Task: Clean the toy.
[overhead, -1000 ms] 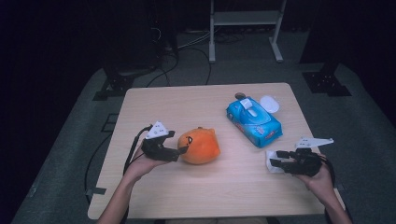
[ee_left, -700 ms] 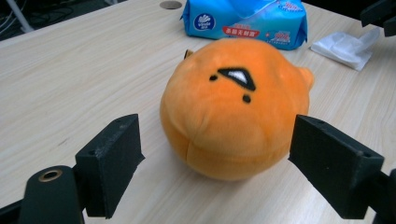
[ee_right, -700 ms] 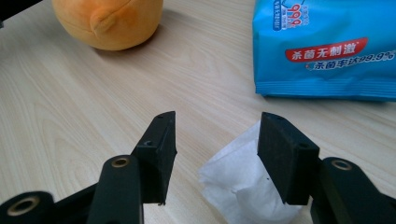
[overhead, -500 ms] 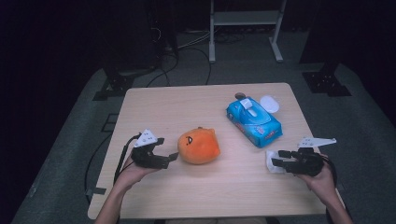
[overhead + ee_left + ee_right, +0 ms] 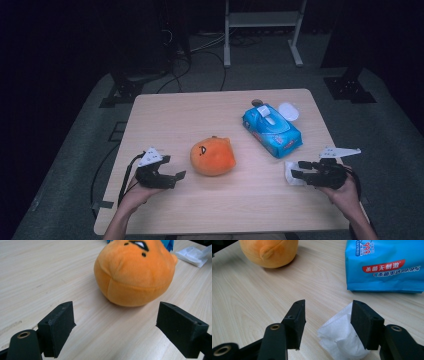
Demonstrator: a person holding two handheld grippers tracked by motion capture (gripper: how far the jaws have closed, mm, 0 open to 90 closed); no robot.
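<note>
High view: left tool (image 5: 172,176) just beside orange plush (image 5: 212,156) mid-worktop (image 5: 210,112), jaws just opening, empty; left gripper view: plush ahead, released; right gripper view: right tool (image 5: 327,317) open over white wipe (image 5: 339,336), likely ready to grasp.

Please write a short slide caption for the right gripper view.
Open hand-held gripper over a crumpled white wipe, near a blue wipes pack and orange plush.
</note>
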